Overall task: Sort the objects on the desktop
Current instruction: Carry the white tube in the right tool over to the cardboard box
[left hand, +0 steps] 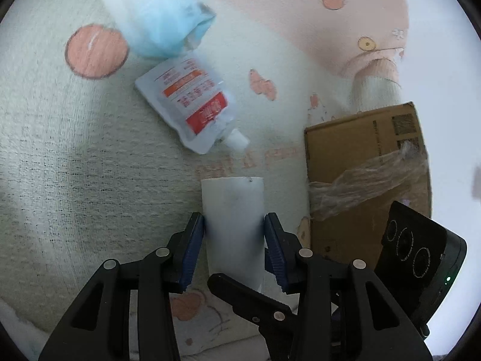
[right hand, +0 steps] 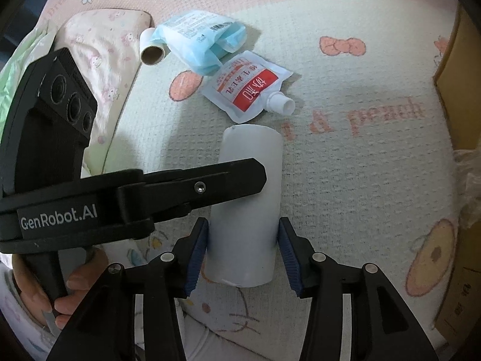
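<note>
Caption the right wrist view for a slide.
Both grippers, left and right, bracket a white cylinder lying on a printed mat, spout pouch beyond.

White cylinder (right hand: 246,210) between blue fingers (right hand: 197,254), pouch (right hand: 246,85) beyond

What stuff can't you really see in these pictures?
- White cylinder: its middle is hidden by the left tongs in the right wrist view.
- Blue mask pack: blurred in the left wrist view, print unreadable.
- Cardboard box: cut off by the right edge in the right wrist view.
</note>
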Motion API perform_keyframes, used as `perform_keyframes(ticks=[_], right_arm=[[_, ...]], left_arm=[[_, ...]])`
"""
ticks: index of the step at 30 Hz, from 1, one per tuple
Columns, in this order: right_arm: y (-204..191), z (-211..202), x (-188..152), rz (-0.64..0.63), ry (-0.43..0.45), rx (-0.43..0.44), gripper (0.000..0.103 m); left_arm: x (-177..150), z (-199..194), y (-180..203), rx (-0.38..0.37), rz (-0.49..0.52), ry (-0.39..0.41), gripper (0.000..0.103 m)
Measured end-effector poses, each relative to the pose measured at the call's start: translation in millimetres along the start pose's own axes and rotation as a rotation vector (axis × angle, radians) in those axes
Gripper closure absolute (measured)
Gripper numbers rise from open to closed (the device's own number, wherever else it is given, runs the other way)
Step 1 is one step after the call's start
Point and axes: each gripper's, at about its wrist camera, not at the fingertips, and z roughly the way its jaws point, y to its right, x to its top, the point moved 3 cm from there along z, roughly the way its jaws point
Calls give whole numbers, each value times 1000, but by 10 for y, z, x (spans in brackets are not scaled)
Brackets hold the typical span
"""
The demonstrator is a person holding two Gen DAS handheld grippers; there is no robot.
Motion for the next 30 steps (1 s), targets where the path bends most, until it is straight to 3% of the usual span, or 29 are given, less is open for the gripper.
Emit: perform_keyframes(ticks=[7,17,24,30], right_arm=[[-103,-501,30,-59,115,-4,58],[-215,-1515,170,-105,386,-14,58],[-31,-2061,134,-99,506,-25,58],[212,-2382,40,-75,551,-45,58]], left_arm=[[48,-361,439,-27,56,94,57],[110,-873,1552,-16,313,227,57],[20,-872,2203,-8,457,254,57],[-93,-780,2636,13,557,259,57]])
